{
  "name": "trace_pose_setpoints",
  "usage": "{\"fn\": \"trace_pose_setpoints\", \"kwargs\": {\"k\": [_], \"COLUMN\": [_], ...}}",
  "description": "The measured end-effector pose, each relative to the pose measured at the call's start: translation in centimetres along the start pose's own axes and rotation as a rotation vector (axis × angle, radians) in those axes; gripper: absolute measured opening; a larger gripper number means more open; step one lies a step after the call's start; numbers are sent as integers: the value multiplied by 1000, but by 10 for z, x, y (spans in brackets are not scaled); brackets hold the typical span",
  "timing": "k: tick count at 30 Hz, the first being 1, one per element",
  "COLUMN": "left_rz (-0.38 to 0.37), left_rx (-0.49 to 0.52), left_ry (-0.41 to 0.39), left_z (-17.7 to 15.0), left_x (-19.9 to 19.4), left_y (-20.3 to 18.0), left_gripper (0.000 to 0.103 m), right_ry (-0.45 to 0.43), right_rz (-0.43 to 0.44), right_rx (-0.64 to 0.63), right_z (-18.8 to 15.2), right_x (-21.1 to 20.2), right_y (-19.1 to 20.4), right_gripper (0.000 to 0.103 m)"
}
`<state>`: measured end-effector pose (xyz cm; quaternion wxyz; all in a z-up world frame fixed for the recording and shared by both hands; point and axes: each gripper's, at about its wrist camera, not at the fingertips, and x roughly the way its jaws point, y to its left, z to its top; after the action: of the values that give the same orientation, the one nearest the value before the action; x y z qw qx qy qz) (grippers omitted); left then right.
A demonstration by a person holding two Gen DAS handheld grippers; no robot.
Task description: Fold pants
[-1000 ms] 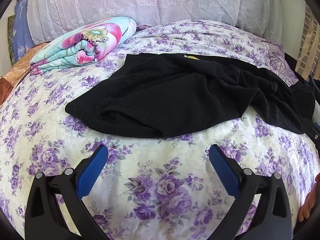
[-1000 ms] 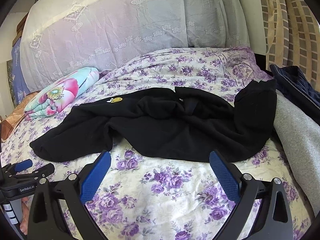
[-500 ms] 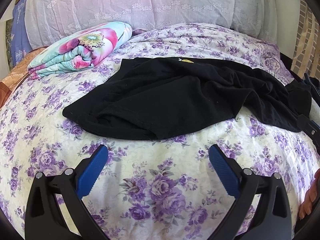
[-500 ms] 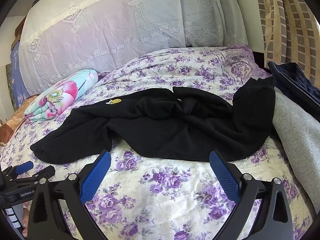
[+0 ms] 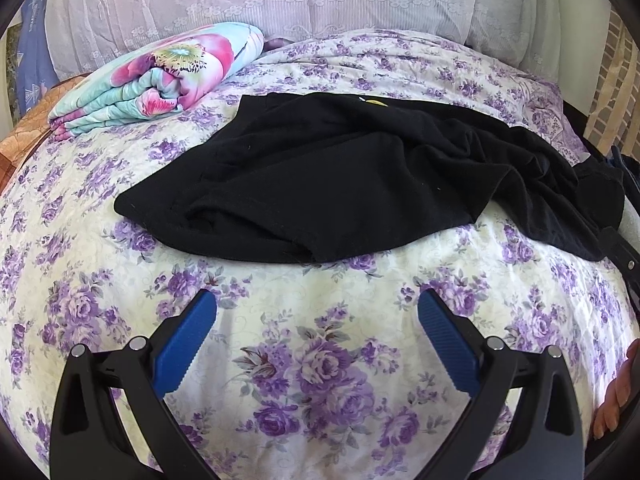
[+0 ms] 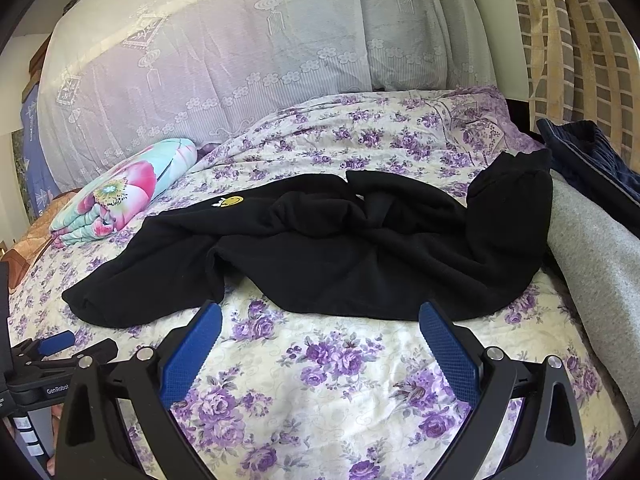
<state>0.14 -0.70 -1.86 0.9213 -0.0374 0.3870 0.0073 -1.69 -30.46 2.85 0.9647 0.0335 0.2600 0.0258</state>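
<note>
Above the floral bedspread [image 5: 320, 360], both the left gripper [image 5: 317, 312] and right gripper [image 6: 320, 326] hang with jaws spread wide, holding nothing. The crumpled black pants [image 5: 340, 192] lie just beyond their tips, untouched.

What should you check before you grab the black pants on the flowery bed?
1. Left gripper open, nothing in it: ok.
2. Right gripper open, nothing in it: ok.
3. Black pants lying flat: not ok, bunched and twisted in the middle.
4. Near edge of the pants free to grab: ok, only bedsheet between fingers and cloth.
5. Far leg clear: not ok, it climbs onto the grey cloth.
6. Waistband found: cannot tell.
</note>
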Motion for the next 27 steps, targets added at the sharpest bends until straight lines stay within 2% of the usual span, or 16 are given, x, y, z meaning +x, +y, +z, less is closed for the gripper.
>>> {"fn": "trace_pose_setpoints", "kwargs": {"k": [27], "left_rz": [-28], "left_rx": [-43], "left_ry": [50], "left_z": [0], "left_x": [11], "left_y": [10], "left_gripper": [99], "right_ry": [17], "right_rz": [15], "right_rx": [18], "right_z": [-3], "right_x": [-1], "right_y": [5], "right_gripper": [99]}}
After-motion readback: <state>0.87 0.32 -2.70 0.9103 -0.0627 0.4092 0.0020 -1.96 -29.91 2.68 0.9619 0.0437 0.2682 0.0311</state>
